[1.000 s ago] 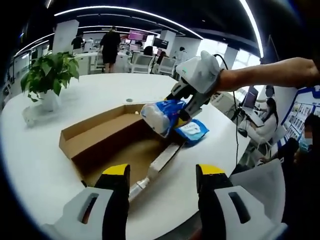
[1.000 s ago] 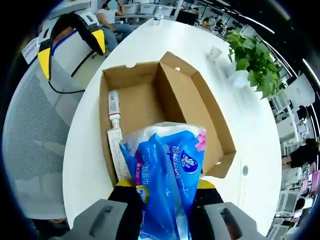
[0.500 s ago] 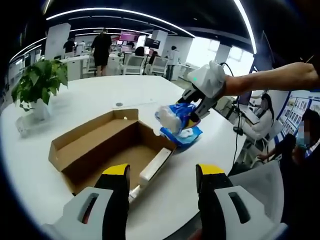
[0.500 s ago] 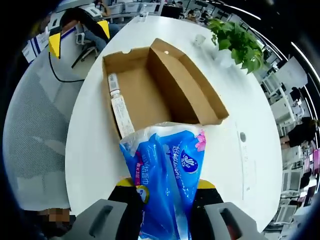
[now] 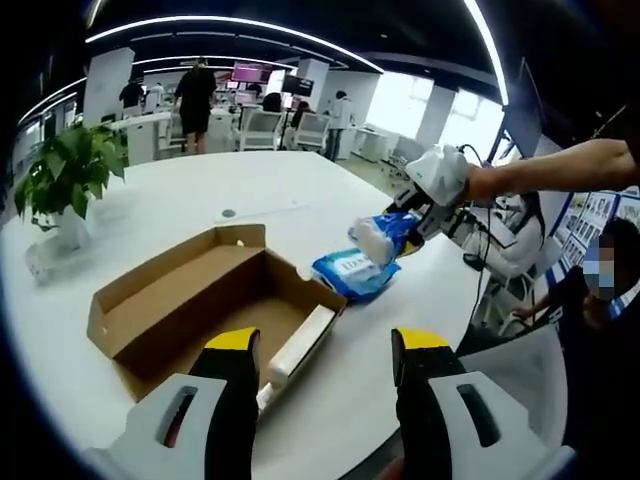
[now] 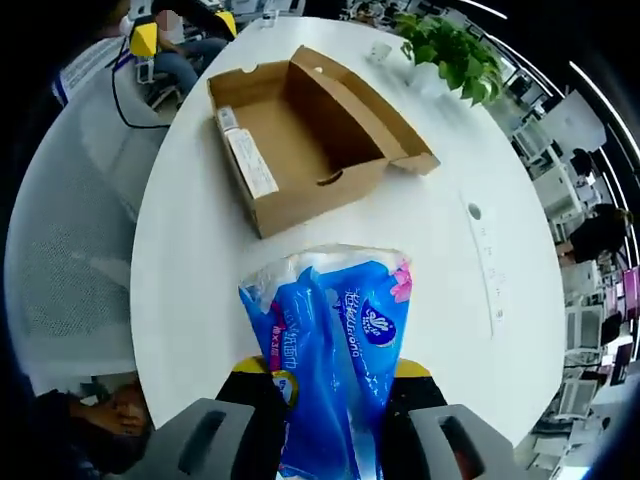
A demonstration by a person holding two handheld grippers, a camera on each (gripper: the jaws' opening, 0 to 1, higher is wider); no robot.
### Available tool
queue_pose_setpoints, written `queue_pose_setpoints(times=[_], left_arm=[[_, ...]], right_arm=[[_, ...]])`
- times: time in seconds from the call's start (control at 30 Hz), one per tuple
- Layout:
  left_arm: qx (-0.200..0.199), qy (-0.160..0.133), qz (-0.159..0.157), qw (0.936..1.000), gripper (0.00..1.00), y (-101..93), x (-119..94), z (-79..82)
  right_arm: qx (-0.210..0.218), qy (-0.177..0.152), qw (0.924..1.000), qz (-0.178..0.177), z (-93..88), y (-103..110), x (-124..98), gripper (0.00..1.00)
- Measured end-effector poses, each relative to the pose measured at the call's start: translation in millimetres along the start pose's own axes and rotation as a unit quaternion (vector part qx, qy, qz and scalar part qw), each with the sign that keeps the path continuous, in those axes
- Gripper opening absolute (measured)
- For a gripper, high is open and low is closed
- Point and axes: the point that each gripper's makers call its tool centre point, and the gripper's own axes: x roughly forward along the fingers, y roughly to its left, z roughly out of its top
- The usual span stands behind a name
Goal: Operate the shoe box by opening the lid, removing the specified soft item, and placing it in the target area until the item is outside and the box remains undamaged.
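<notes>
An open brown cardboard shoe box [image 5: 190, 295] lies on the round white table [image 5: 300, 180] with a long white item [image 5: 300, 345] along its near wall. My right gripper [image 5: 412, 222] holds a blue tissue pack [image 5: 385, 235] in the air, to the right of the box and above a flat blue wipes pack [image 5: 352, 272] that rests on the table. In the right gripper view the tissue pack [image 6: 335, 340] sits between my right gripper [image 6: 330, 375] jaws, with the box [image 6: 300, 130] farther off. My left gripper [image 5: 325, 350] hovers open before the box.
A potted plant [image 5: 65, 175] stands on the table's far left. A white power strip [image 6: 490, 265] lies flat on the tabletop. A grey mesh chair [image 6: 70, 230] stands beside the table edge. People and desks fill the office behind.
My right gripper has carried the tissue pack out from over the box and off to the box's right, past the wipes pack. The left gripper stays open.
</notes>
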Motion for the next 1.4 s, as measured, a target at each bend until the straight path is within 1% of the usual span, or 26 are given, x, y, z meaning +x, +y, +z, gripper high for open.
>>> queue_pose_setpoints(times=[0.27, 0.6, 0.73, 1.07, 1.3, 1.4], left_arm=[[0.0, 0.002, 0.002, 1.0, 0.54, -2.3, 3, -0.3], [-0.008, 0.004, 0.01, 0.9999, 0.54, -0.9, 4, -2.1], [-0.011, 0.005, 0.014, 0.9998, 0.54, -0.8, 4, -2.5], [-0.014, 0.015, 0.022, 0.9995, 0.53, 0.5, 7, -6.5], [-0.016, 0.011, 0.027, 0.9994, 0.53, 1.7, 9, -8.8], [-0.014, 0.016, 0.034, 0.9992, 0.53, 4.1, 12, -10.8]], right_arm=[[0.015, 0.01, 0.9998, -0.005, -32.9, 2, -5, 0.31], [0.03, 0.024, 0.9993, 0.0, -66.7, 3, -6, 0.32], [0.032, 0.029, 0.9991, 0.001, -76.5, 2, -5, 0.32], [0.038, 0.03, 0.9988, 0.0, -93.2, -4, -4, 0.32], [0.038, 0.04, 0.9985, 0.005, -113.6, -9, 2, 0.32], [0.04, 0.044, 0.9982, 0.008, -123.1, -10, 4, 0.32]])
